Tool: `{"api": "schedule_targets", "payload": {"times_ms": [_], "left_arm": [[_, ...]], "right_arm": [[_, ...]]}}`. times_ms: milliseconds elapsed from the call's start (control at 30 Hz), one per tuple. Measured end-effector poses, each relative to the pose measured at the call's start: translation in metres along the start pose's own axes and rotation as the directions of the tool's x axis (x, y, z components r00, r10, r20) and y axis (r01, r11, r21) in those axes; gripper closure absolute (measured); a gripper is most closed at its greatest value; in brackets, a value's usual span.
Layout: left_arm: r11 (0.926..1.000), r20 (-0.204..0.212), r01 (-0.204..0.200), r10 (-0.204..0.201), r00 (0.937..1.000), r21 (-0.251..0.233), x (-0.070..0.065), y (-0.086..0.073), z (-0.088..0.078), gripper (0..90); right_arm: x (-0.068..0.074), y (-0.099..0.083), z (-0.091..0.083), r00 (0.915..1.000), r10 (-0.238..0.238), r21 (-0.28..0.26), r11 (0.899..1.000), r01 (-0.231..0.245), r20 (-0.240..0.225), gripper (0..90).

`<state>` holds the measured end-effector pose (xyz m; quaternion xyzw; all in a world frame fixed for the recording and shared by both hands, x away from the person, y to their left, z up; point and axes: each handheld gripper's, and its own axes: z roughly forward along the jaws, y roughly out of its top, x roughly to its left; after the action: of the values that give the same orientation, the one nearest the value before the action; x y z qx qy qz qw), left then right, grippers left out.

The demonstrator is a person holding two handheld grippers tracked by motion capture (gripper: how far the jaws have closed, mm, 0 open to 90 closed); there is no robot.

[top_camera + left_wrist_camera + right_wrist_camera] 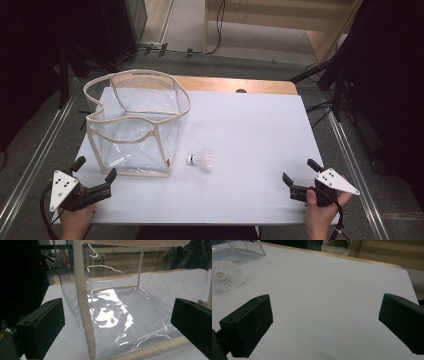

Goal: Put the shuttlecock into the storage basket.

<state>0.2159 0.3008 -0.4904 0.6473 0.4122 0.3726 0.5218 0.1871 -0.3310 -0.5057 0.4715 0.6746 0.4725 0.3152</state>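
A clear plastic bag (pixel 135 127) with beige fabric trim stands open-topped on the left half of the white table (pixel 250 130). A white shuttlecock (pixel 201 160) lies on its side just right of the bag's front corner. My left gripper (pixel 94 169) sits at the table's front left, open, with nothing between its jaws; the bag's front corner seam (pixel 83 305) rises close before it. My right gripper (pixel 301 171) rests at the front right, open and empty, well right of the shuttlecock (pixel 225 275), which lies far to the left in the right gripper view.
A wooden strip (pixel 235 84) runs along the table's far edge. Metal rails (pixel 350 150) flank both sides of the table. Bare table surface lies between the shuttlecock and my right gripper. Cables trail on the floor behind.
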Motion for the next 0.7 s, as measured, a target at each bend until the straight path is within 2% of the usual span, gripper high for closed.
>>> {"api": "schedule_targets", "payload": {"times_ms": [267, 400, 600, 700], "left_arm": [[1.0000, 0.006, 0.007, -0.007, 1.0000, -0.001, 0.001, 0.000, 0.000, 0.0], [1.0000, 0.008, 0.003, -0.003, 1.0000, 0.001, 0.001, 0.000, 0.000, 0.0], [0.9999, 0.006, 0.012, -0.012, 0.9999, -0.002, 0.001, 0.000, 0.000, 0.0], [0.9999, 0.007, 0.010, -0.010, 0.9999, -0.001, 0.001, 0.000, -0.001, 0.0]], "right_arm": [[0.007, 0.015, -0.004, 0.9976, -0.018, -0.007, 1.000, 0.018, -0.067, 0.0], [0.016, 0.025, -0.006, 0.9942, -0.008, -0.008, 1.000, 0.007, -0.107, 0.0], [0.035, 0.044, -0.006, 0.9908, -0.046, -0.013, 0.999, 0.045, -0.127, 0.0], [0.041, 0.053, -0.005, 0.9878, -0.018, 0.000, 1.000, 0.018, -0.155, 0.0]]}}
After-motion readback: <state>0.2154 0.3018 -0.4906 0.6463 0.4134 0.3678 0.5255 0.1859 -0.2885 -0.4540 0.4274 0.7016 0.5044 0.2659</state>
